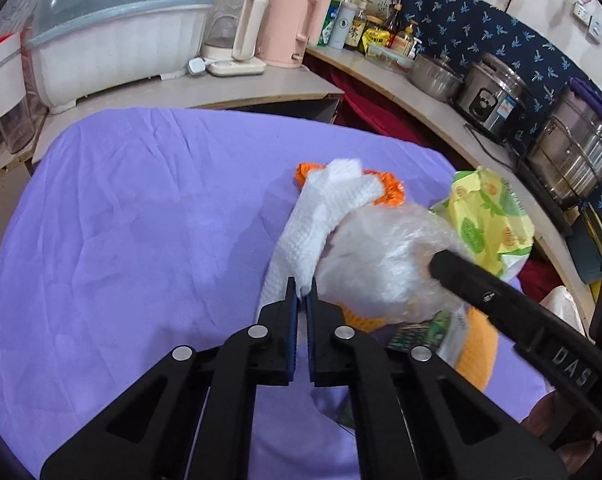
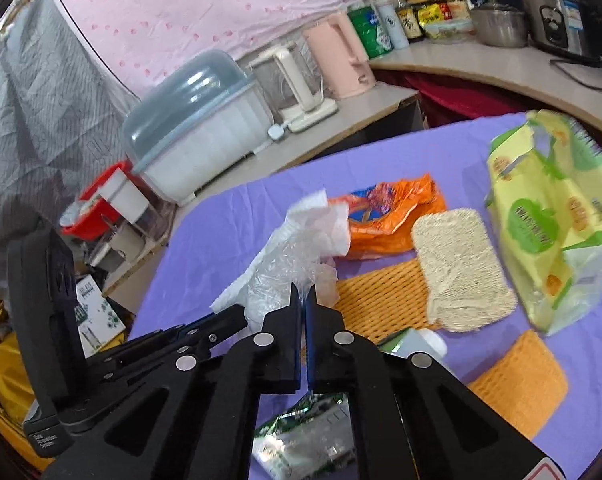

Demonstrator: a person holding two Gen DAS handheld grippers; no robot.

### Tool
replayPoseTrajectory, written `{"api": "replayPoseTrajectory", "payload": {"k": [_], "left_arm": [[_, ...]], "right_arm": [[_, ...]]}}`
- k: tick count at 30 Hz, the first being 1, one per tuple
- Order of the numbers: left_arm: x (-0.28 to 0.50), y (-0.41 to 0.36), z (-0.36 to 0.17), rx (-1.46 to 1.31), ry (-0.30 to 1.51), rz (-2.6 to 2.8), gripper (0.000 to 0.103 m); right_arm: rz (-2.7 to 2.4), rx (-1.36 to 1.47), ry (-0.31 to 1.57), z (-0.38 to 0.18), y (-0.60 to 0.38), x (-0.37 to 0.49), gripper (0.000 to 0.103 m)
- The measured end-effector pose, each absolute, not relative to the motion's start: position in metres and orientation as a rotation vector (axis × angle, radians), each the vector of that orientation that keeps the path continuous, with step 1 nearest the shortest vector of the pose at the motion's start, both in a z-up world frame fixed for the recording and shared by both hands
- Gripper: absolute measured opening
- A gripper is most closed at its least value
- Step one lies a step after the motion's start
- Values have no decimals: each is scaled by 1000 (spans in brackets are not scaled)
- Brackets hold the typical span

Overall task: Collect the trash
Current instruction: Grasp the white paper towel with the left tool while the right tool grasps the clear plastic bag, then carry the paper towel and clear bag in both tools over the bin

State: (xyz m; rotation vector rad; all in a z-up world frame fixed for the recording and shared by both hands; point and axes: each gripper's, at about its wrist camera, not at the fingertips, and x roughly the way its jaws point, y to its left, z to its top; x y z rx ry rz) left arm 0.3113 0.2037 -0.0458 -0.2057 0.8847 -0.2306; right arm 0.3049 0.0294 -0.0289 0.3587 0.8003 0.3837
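My left gripper (image 1: 301,294) is shut on a white paper towel (image 1: 321,208), held above the purple tablecloth (image 1: 141,208). My right gripper (image 2: 303,300) is shut on a crumpled clear plastic bag (image 2: 285,268) that bunches against the towel (image 2: 325,216); the bag also shows in the left wrist view (image 1: 381,264), with the right gripper's finger (image 1: 461,276) pressed into it. An orange snack wrapper (image 2: 385,216) lies behind them. A green foil packet (image 2: 305,436) lies under my right gripper.
A yellow-green wipes pack (image 2: 549,216) lies at the table's right. A beige loofah pad (image 2: 457,264) rests on orange woven mats (image 2: 385,300). A dish drainer (image 1: 113,48), kettles (image 1: 289,28), bottles and steel pots (image 1: 493,92) line the counters behind.
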Motion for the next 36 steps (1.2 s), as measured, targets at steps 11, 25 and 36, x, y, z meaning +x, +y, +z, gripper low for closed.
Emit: {"api": "replayPoseTrajectory", "payload": {"k": [11,25,36], "left_arm": [[253,162,27,-164,772,-286,3],[177,50,102,-113,669,-477,3],[136,-83,100,-52,712,-680,3]], "right_arm": [[280,420,628,46,-59,241,2],[104,520,519,64,-193,134,2],[-114,598,489,35,-313,51,2]]}}
